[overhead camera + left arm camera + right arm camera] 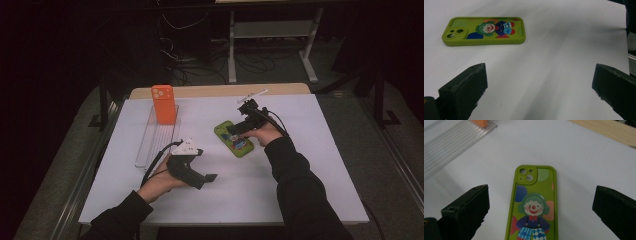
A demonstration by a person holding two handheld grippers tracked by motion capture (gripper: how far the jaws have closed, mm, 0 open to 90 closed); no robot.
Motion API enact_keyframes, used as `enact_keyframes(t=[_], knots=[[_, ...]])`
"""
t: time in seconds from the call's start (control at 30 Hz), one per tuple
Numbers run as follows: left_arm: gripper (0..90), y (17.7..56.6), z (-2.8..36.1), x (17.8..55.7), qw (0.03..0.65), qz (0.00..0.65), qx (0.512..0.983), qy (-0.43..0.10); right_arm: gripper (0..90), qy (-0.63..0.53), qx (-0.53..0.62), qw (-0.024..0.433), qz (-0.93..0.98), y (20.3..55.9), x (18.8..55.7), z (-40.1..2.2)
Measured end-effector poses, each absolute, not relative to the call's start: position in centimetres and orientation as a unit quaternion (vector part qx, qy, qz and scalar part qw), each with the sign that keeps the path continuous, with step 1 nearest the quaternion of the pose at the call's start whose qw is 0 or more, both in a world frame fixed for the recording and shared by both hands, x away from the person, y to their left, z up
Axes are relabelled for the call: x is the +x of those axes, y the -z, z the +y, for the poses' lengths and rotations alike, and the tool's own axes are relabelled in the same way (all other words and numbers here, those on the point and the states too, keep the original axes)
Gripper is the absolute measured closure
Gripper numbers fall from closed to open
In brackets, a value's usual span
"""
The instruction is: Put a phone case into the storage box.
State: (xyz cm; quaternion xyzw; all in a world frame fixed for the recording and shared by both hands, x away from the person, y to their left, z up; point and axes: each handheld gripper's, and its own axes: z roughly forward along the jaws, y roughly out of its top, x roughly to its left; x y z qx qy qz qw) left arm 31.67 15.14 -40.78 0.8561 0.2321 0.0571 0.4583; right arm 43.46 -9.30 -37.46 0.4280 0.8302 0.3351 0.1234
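A green phone case [235, 141] with a clown picture lies flat, back up, on the white table [300, 165] right of centre. My right gripper [234, 131] hovers just over its far end, open, jaws set wide to either side of the case [534, 205], touching nothing. My left gripper [206, 165] is held low near the table's middle, also open and with nothing in it, pointing toward the green case [484, 31], which lies some way ahead of it. An orange phone case [164, 104] stands upright in a clear ribbed rack [155, 135] at the back left.
The clear rack [449, 142] runs front to back left of the grippers, with the orange case [481, 122] at its far end. A wooden strip [220, 91] lines the table's back edge. Bare white surface lies in front of and right of the green case.
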Motion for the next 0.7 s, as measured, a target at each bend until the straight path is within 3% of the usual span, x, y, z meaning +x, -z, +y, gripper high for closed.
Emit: enact_keyframes(t=[0.7], knots=[[0.0,40.8,15.1,31.7,0.455,0.225,0.860,-0.055,0.1,-0.227,0.441,0.088,0.864,42.2,44.3,-7.1]])
